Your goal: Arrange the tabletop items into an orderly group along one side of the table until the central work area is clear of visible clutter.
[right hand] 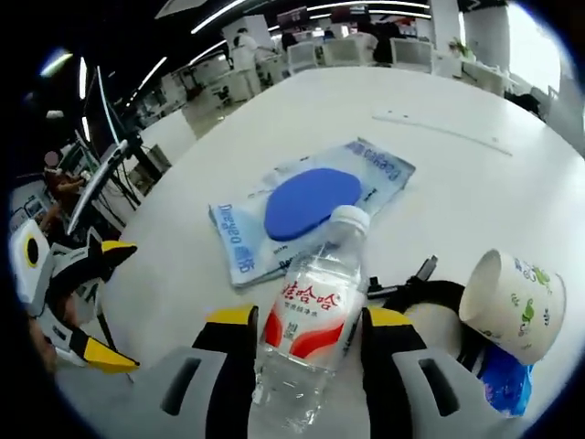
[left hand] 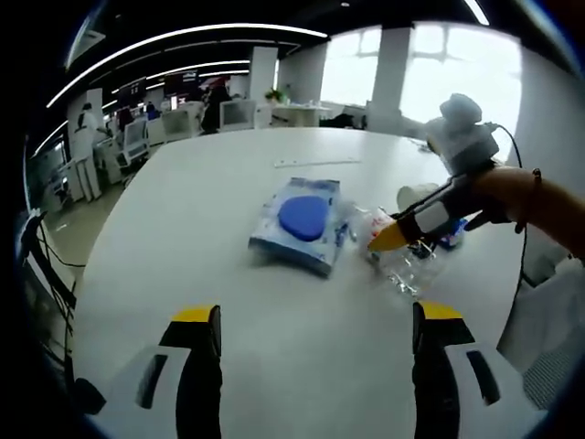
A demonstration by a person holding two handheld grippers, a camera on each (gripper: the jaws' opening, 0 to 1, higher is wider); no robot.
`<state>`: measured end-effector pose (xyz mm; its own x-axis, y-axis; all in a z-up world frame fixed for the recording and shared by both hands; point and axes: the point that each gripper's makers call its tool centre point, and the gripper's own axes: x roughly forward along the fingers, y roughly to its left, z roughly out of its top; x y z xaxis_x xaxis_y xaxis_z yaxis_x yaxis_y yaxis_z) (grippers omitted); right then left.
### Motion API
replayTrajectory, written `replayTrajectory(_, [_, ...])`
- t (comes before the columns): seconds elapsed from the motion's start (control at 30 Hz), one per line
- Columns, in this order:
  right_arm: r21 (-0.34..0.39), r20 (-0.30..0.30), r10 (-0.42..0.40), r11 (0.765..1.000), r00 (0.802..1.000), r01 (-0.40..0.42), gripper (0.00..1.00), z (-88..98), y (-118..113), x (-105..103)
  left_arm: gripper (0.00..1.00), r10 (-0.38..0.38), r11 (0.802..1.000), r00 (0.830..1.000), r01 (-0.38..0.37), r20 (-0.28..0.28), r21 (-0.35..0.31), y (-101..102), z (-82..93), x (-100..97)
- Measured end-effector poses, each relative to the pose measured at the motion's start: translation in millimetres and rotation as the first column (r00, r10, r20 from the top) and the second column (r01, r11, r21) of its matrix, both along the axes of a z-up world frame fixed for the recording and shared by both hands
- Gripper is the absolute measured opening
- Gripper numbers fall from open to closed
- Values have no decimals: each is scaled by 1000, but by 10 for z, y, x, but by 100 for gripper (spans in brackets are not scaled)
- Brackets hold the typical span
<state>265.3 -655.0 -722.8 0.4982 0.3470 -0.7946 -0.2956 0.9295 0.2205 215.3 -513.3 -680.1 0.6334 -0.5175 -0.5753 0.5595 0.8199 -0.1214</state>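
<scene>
A: Left gripper view, entry one. Our left tongs (left hand: 315,329) stand apart, nothing between them, over bare white desk (left hand: 219,174).

B: Entry two: a clear packet (left hand: 300,222) with a blue disc inside lies flat near the middle of the desk. Just beside it, on its right in this view, a plastic bottle (left hand: 395,256) lies on its side with the right tongs (left hand: 395,240) at it.

A: Entry three: a paper cup (left hand: 416,195) just behind the bottle, and a long thin strip (left hand: 317,163) farther back, well apart from the rest. No writing legible here.

B: Right gripper view. Entry one: the bottle sits between our right tongs (right hand: 306,331); the jaws look closed on its body, cap pointing towards the packet (right hand: 311,206).

A: Its label is red and white with Chinese characters, possibly four, which we cannot make out for certain. The packet carries blue print along two edges, too small to read.

B: Entry two: the cup (right hand: 512,302) lies tipped on its side to the right, green cartoon figures on it. Under it something blue (right hand: 505,377), and a black cable (right hand: 430,294) beside it. The strip (right hand: 439,131) lies far back. Left tongs (right hand: 101,302) show at the left edge, apart.

A: Status, as we judge it: hardly begun. Packet, bottle, cup and strip occupy the central area; no group along any side yet. All remain to be moved.
</scene>
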Motion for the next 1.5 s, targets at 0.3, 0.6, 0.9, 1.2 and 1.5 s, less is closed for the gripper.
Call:
replayTrajectory(0.3, [8, -79, -70, 997, 994, 71, 42, -46, -10, 55, 84, -11, 1000, 1000, 11, -9, 7, 14, -31, 9])
replayTrajectory(0.6, [13, -137, -108, 994, 985, 111, 40, -104, 0, 59, 84, -15, 1000, 1000, 15, -15, 8, 10, -42, 8])
replayTrajectory(0.9, [40, -175, -117, 991, 978, 125, 35, -94, 11, 33, 83, -8, 1000, 1000, 8, -14, -5, -5, -39, 9])
replayTrajectory(1.2, [67, -100, -85, 994, 991, 92, 33, 54, 86, 77, 83, 3, 1000, 1000, -3, 2, -22, 20, 26, 19])
replayTrajectory(1.5, [101, 42, -28, 995, 999, 23, 33, 327, 198, 147, 83, -3, 999, 1000, 4, 23, -53, -39, 82, 18])
